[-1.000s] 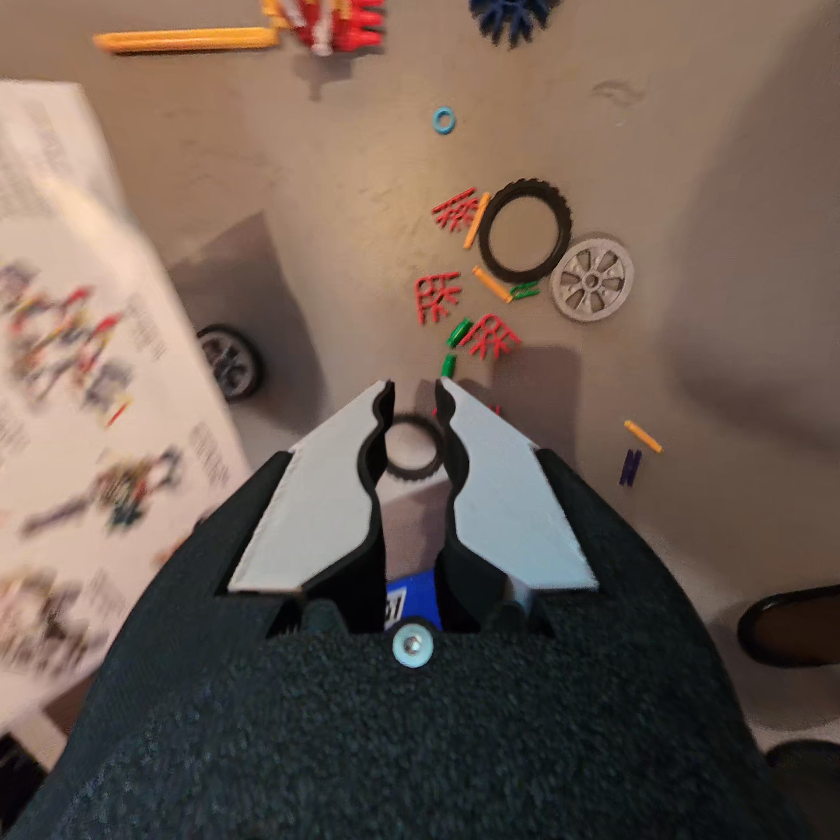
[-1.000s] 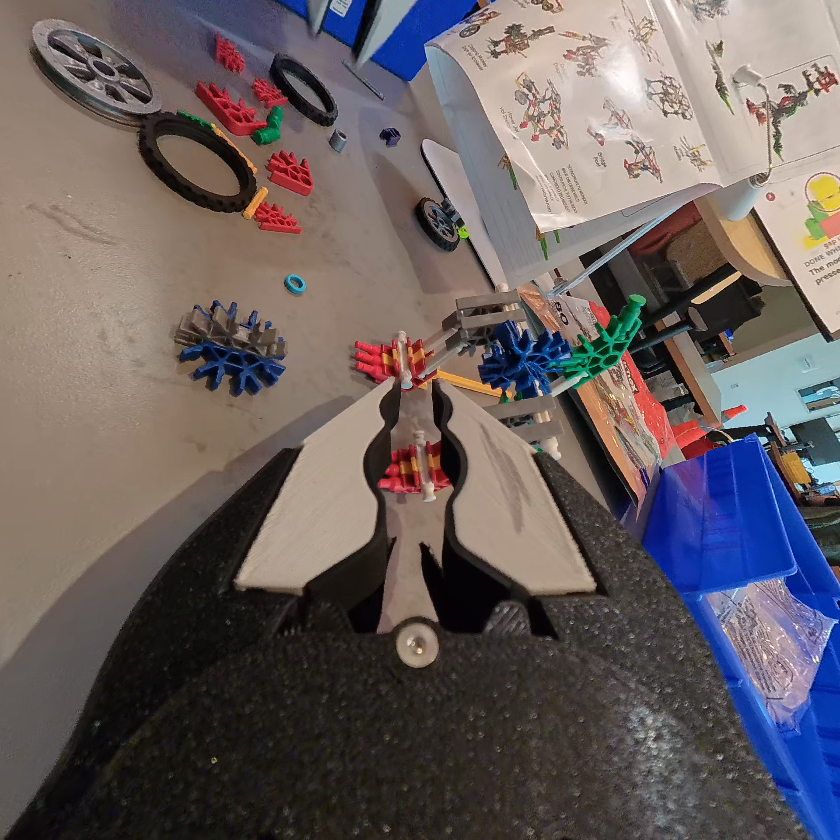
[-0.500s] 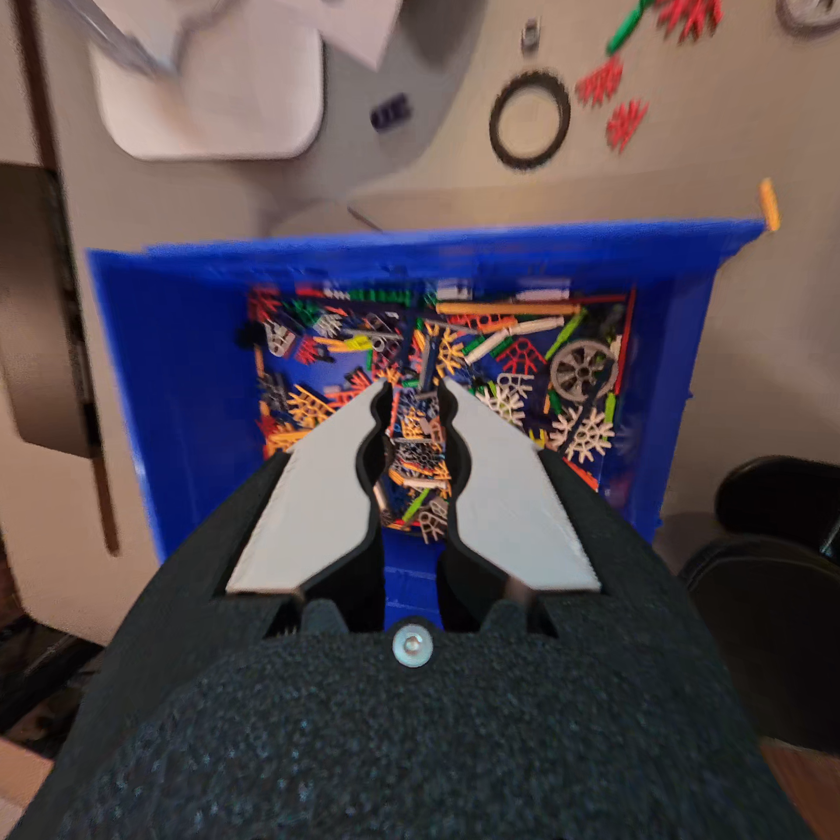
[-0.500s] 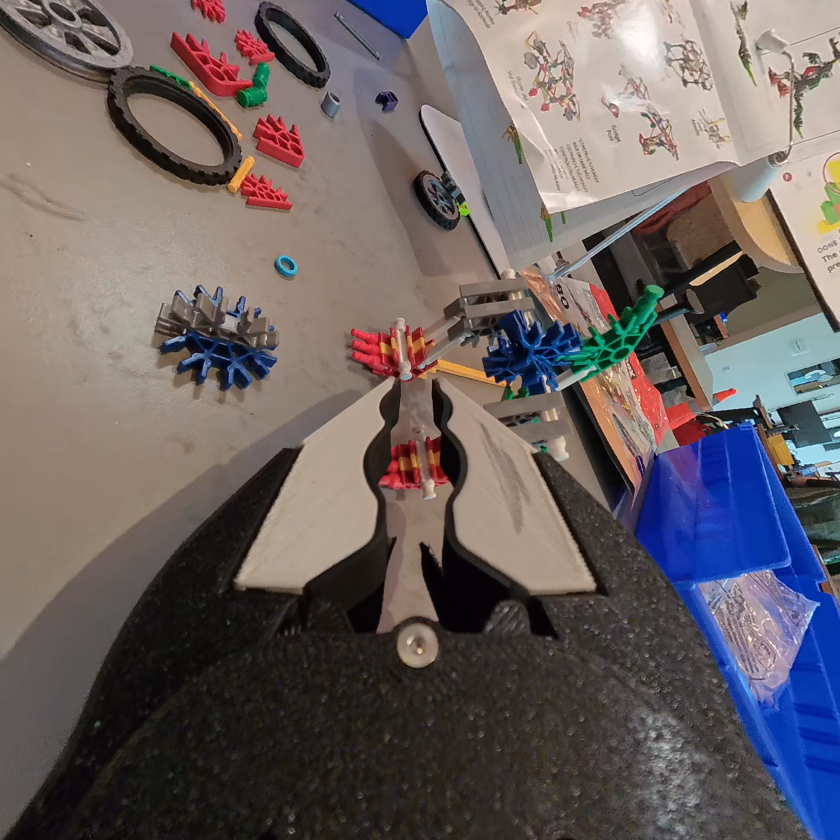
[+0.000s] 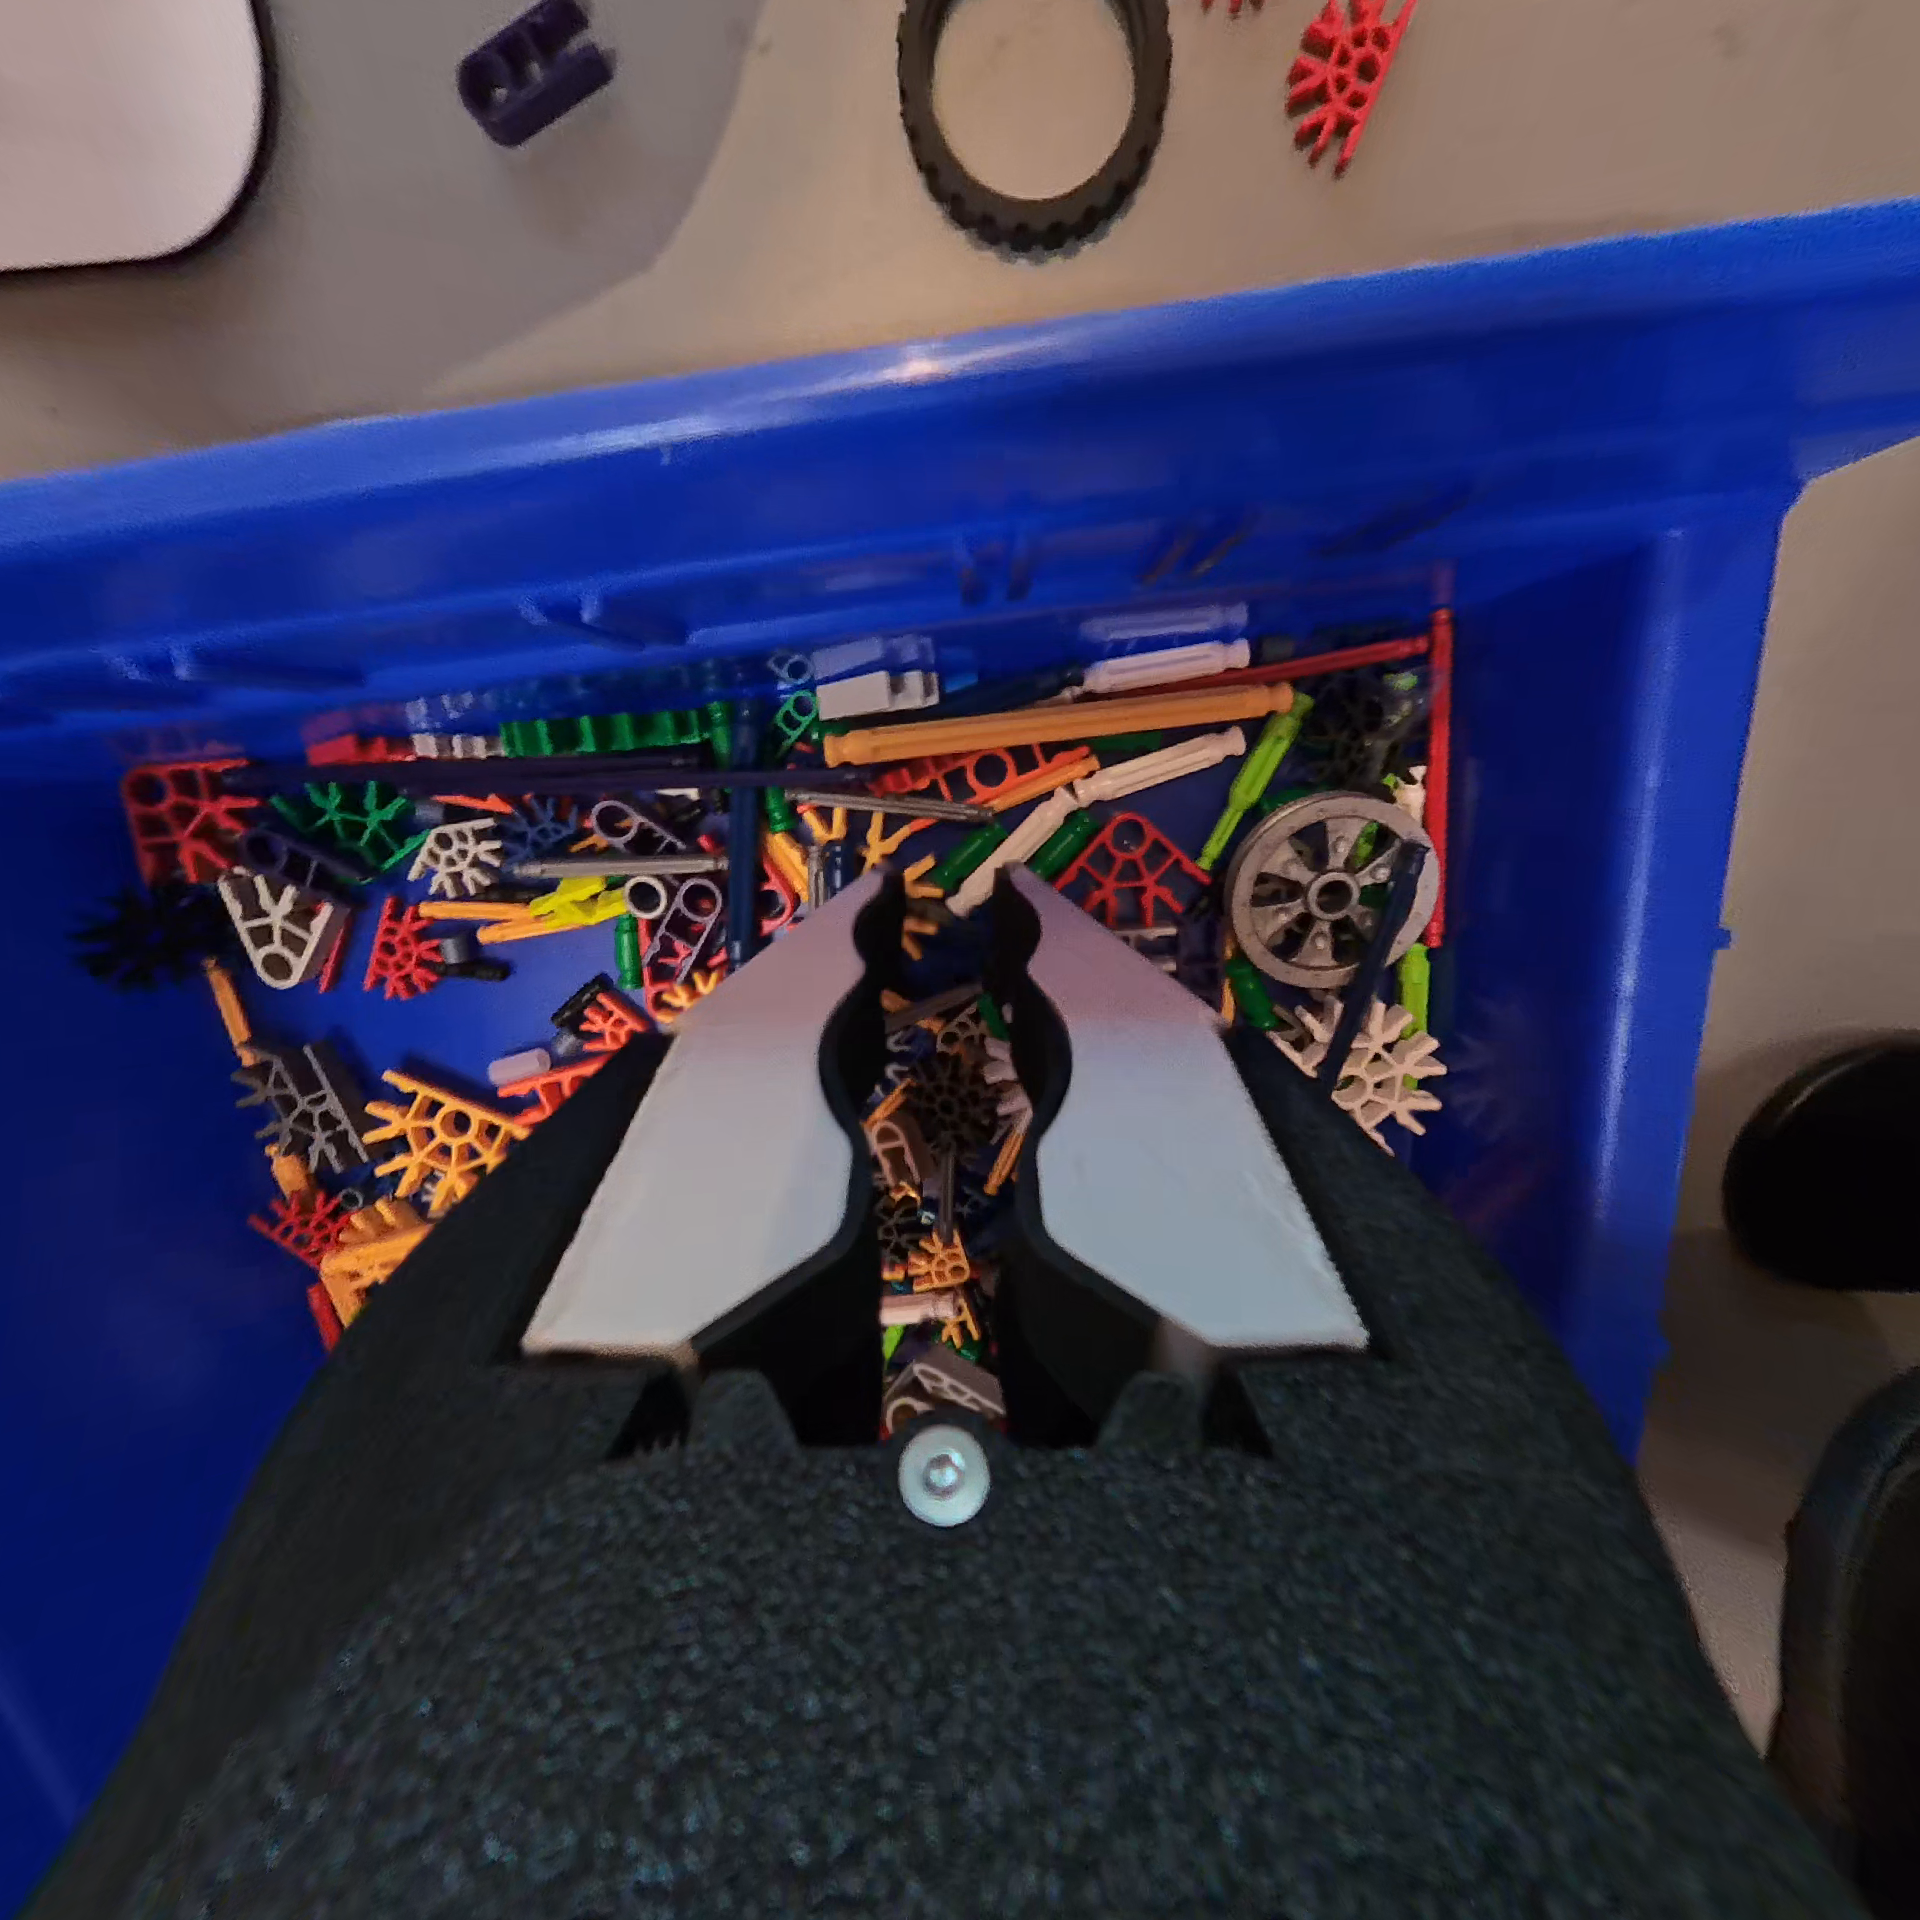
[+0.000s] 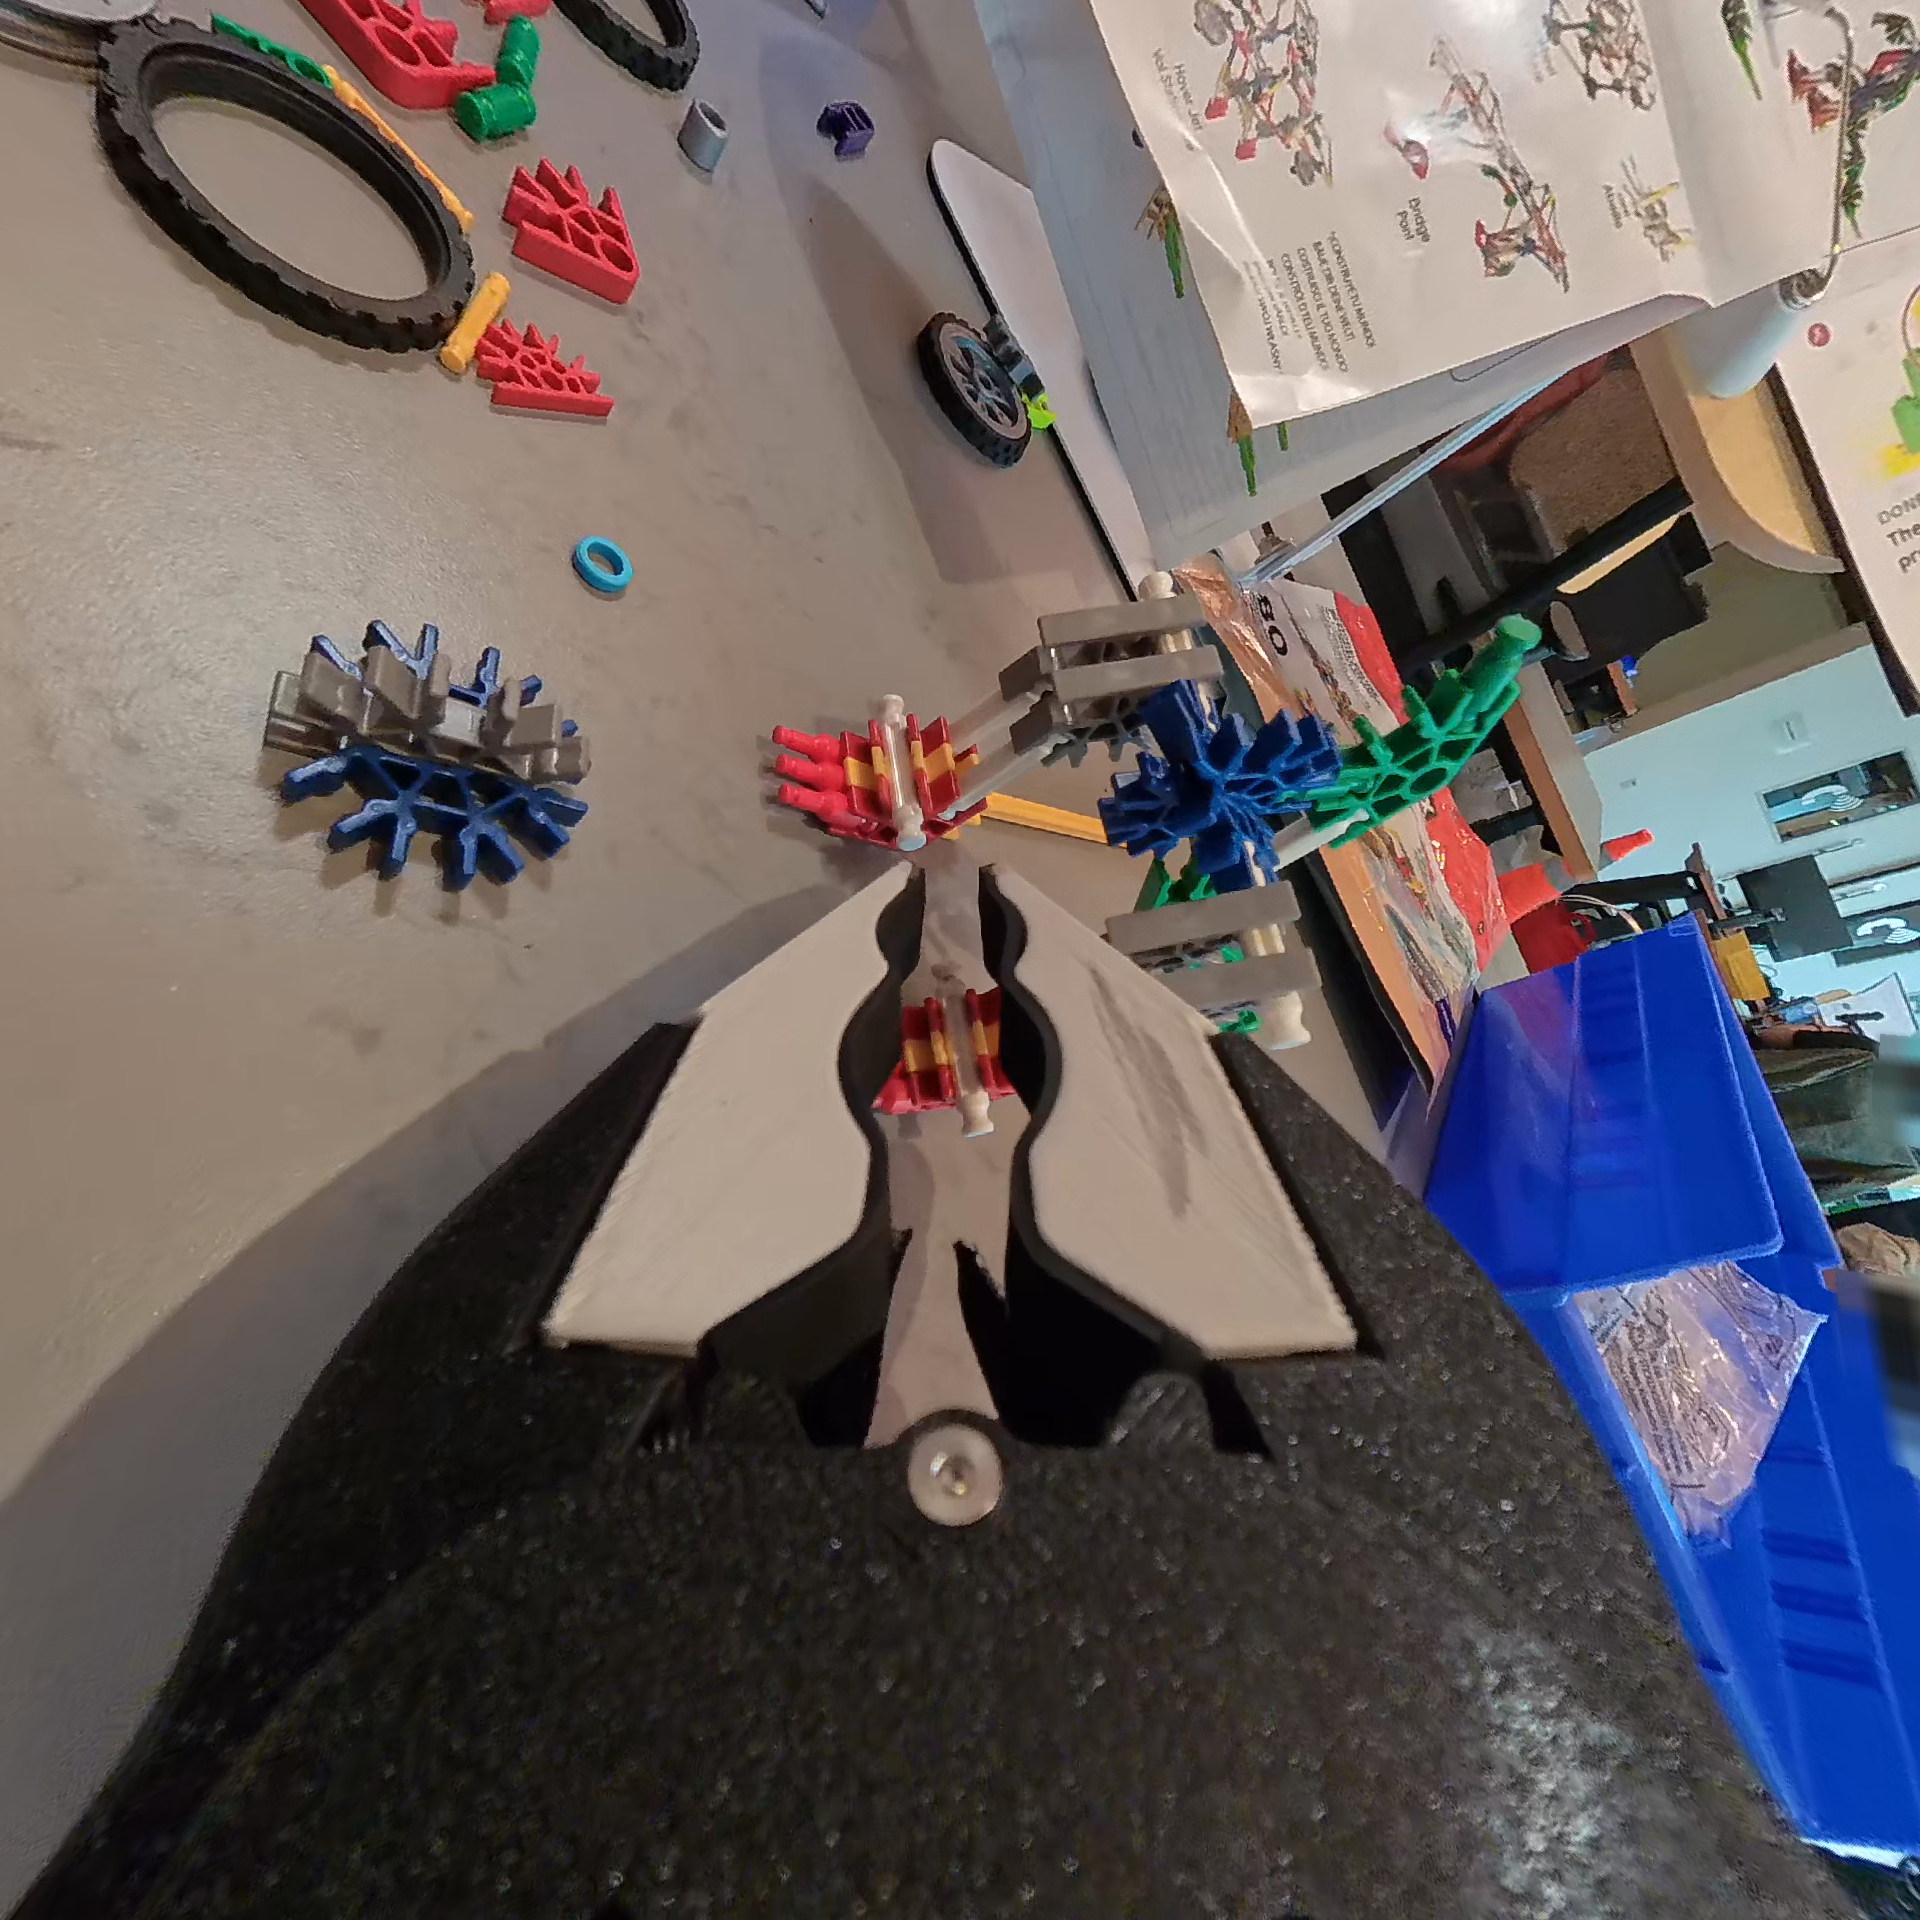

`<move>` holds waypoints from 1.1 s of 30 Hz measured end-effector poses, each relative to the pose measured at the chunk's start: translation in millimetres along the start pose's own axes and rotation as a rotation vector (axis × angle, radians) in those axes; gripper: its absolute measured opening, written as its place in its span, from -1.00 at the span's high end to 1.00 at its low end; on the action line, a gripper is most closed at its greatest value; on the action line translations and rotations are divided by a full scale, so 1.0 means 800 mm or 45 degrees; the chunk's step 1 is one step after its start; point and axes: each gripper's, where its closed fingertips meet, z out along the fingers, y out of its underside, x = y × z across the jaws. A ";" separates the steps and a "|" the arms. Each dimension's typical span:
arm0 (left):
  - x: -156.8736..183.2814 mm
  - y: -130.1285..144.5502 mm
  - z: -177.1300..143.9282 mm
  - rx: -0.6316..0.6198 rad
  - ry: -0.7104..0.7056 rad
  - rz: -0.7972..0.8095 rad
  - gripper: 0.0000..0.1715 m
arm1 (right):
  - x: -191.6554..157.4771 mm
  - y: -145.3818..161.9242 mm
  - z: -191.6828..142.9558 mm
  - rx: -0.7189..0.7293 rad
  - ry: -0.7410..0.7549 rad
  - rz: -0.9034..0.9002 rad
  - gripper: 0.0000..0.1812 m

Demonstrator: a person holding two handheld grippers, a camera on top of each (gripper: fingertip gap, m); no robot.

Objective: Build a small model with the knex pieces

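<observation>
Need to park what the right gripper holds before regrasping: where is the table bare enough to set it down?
Bare grey table lies between the large black tyre and the blue-and-grey connector stack; also between the teal ring and the small wheel. Crowded: around the red connectors and inside the blue bin.

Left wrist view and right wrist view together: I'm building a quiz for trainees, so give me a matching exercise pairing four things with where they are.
Things:
1. grey spoked plastic wheel
2. small black rubber tyre ring
3. light blue plastic ring
4. red and yellow connector stack with a white rod

Places:
A. on the grey table, just beyond the blue plastic bin's far rim
B. between the right claw's fingers
C. inside the bin, at its right side
D. alone on the table, beyond a blue and grey snowflake connector stack

Pairs: 1-C, 2-A, 3-D, 4-B
</observation>
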 end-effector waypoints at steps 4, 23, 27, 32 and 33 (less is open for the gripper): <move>0.001 0.004 0.010 -0.033 0.007 0.032 0.85 | 0.001 0.001 0.001 -0.007 0.007 0.001 0.89; 0.014 -0.002 0.014 0.015 0.131 0.032 0.91 | 0.002 -0.001 -0.001 0.012 0.012 0.001 0.89; 0.016 -0.001 0.018 0.025 0.157 0.022 0.92 | 0.002 -0.001 -0.001 0.012 0.011 0.001 0.89; 0.016 -0.002 0.019 0.028 0.143 0.027 0.93 | 0.001 -0.001 -0.001 0.013 0.010 0.001 0.89; 0.015 -0.001 0.018 0.028 0.133 0.029 0.93 | 0.002 -0.001 -0.001 0.014 0.010 0.002 0.89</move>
